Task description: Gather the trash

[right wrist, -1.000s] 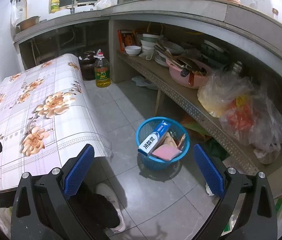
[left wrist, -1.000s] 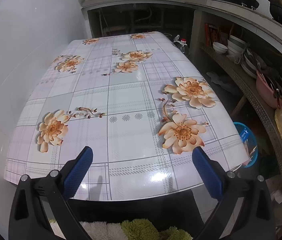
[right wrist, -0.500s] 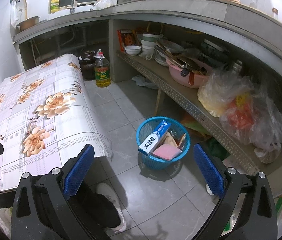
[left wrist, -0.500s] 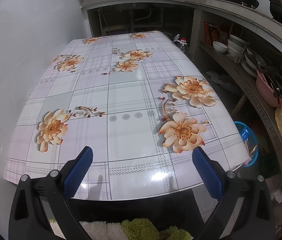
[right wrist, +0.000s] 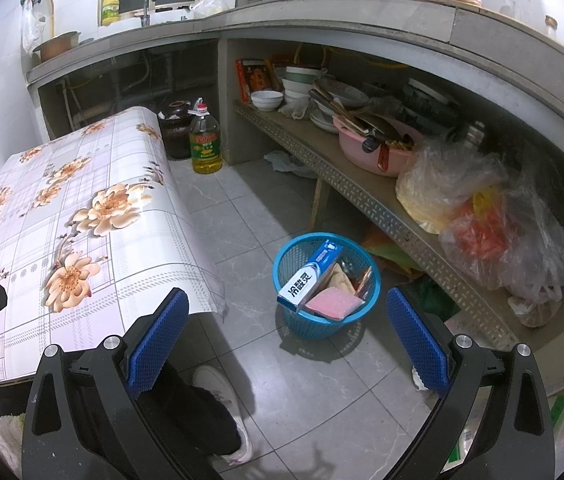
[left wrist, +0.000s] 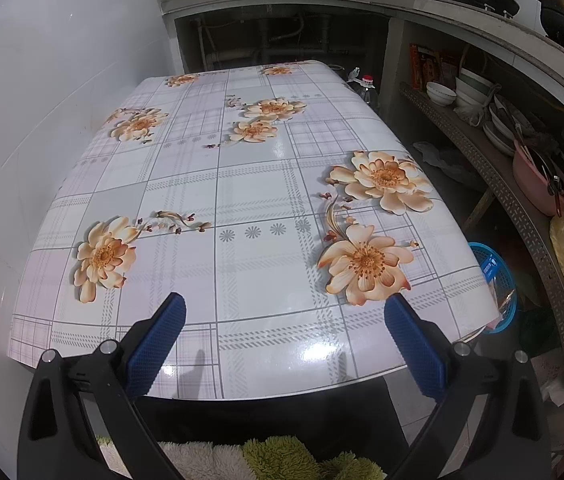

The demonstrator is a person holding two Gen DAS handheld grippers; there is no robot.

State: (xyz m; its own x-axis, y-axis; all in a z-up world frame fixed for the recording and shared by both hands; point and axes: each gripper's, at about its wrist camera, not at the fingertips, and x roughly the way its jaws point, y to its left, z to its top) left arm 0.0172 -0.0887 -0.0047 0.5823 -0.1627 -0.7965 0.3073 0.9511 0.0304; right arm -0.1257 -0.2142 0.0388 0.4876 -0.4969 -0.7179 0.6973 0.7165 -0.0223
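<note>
Grey floor tiles run between a table covered with a glossy flower-print checked cloth and a long concrete counter with a perforated metal shelf beneath it. On those tiles, between the table's edge and the shelf, stands a round blue plastic mesh basket, the landmark for everything else. Inside it lie a blue-and-white toothpaste box leaning against the rim, a flat pink packet just beside the box, and some crumpled wrappers behind them. Beyond the basket, near the table's far corner, a clear plastic bottle of yellow cooking oil with a red cap stands upright next to a dark brown ceramic jar. Above the basket on the shelf sit a pink plastic basin holding utensils and several translucent plastic bags. The right gripper hangs over the tiles on the near side of the basket, its 2 blue-padded fingers spread wide with nothing between them. The left gripper hovers over the table's near edge, well apart from the basket, which peeks out past the table's corner; its fingers likewise stand fully apart and hold nothing. A person's dark trouser leg and white shoe show below the right gripper.
</note>
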